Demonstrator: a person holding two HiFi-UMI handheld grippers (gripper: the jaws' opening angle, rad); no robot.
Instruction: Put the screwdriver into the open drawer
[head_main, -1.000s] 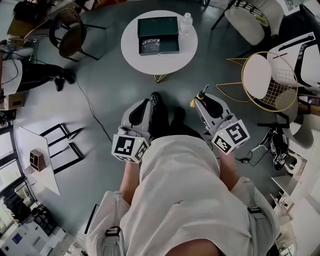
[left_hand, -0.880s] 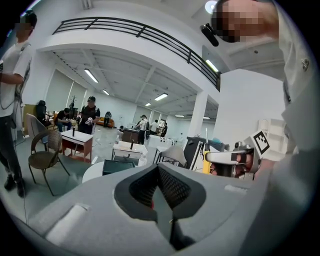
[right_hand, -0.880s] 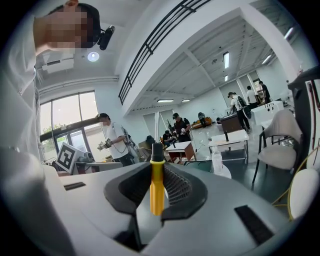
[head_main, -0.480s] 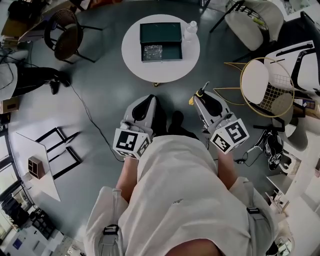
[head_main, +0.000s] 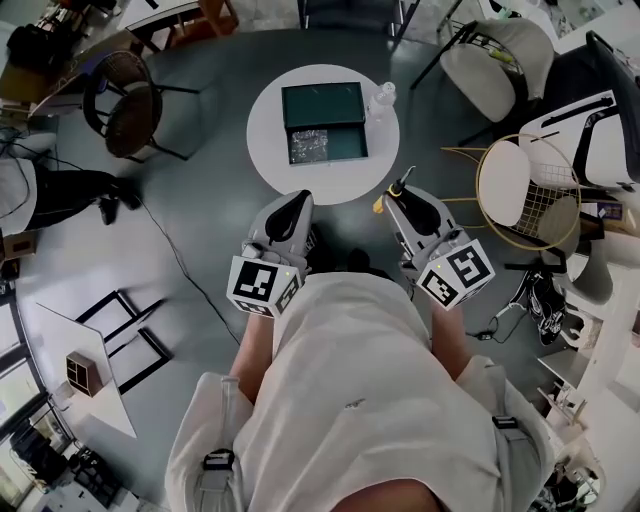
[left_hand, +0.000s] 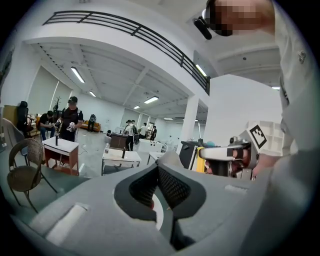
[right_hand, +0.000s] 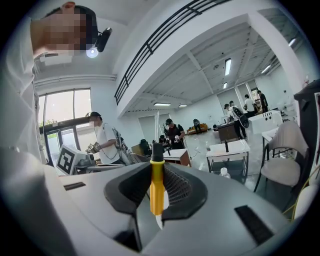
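The right gripper (right_hand: 156, 196) has its two jaws squeezed on a screwdriver (right_hand: 156, 186). The screwdriver has a yellow handle with a black end, and it stands up straight between the black pads. From the head view, the right gripper (head_main: 402, 192) is held out in front of the person's body, with the yellow screwdriver (head_main: 388, 200) poking out at its tip.

The left gripper (left_hand: 158, 186) has its jaws close together. Only a thin slit shows between them, and nothing is in it. In the head view the left gripper (head_main: 296, 203) is beside the right one, and the two are a little apart.

Each gripper has a cube with black and white square patterns on it. One is the left cube (head_main: 262, 285) and one is the right cube (head_main: 456, 274). I can see no words on them that I can read.

Just ahead of both tips is a round white table (head_main: 262, 138). Its near edge is right at the tips. On the table sits a dark green box (head_main: 322, 103). Its drawer (head_main: 345, 145) is pulled open toward the person, and something grey and sparkly (head_main: 307, 146) lies in its left part. The right part of the drawer looks bare. A clear bottle (head_main: 380, 98) stands just beside the box, on its right.

Grey floor (head_main: 200, 190) spreads wide to the left. A brown chair (head_main: 122, 92) stands well off on that side. A gold wire chair (head_main: 522, 178) is near the table on the right.
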